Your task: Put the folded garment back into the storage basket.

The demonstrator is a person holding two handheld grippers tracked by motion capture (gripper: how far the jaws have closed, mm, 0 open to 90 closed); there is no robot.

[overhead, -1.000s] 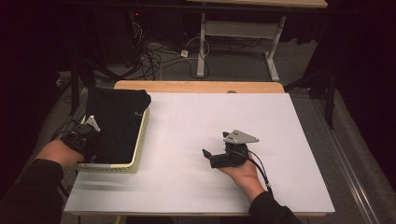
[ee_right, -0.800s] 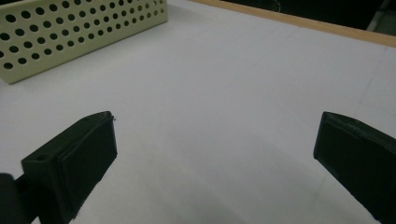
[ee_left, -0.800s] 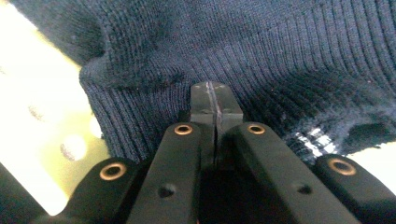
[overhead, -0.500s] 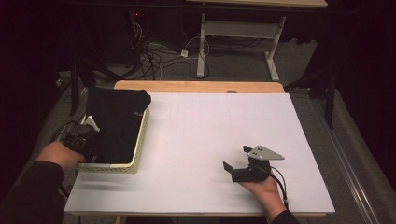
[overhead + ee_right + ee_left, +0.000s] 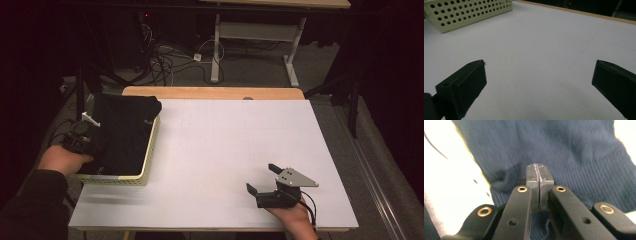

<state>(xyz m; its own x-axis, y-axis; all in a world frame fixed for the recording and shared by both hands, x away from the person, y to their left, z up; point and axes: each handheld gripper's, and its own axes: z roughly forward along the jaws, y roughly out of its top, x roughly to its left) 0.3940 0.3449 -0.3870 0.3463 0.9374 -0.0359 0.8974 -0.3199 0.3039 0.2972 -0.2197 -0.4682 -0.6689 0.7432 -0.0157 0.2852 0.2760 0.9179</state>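
High view: left claw point(image 5: 80, 141) sits at the near-left edge of the cream perforated basket point(image 5: 150, 155), which stands at the left of the white bench point(image 5: 225, 150). A dark garment point(image 5: 122, 132) fills the basket, bunched, with one corner draped over the far-right rim. Its long axis runs roughly near-to-far along the basket and it points no clear way. Right claw point(image 5: 264, 181) rests low over the bench near the front-right, well apart from the basket, jaws spread wide, nothing between them.

Left gripper view: jaws pressed fully together, pads meeting at the tip, right against the ribbed dark-blue fabric. Whether a fold is pinched between the pads can't be told; at most a thin bit.

Right gripper view: both jaws wide, bare bench between, basket corner at far upper left.

Risk, as judged: a thin pinch could slip on a lift, dropping the garment back. Fabric snagged on the rim could drag or tip the light basket, since the right claw isn't steadying it.
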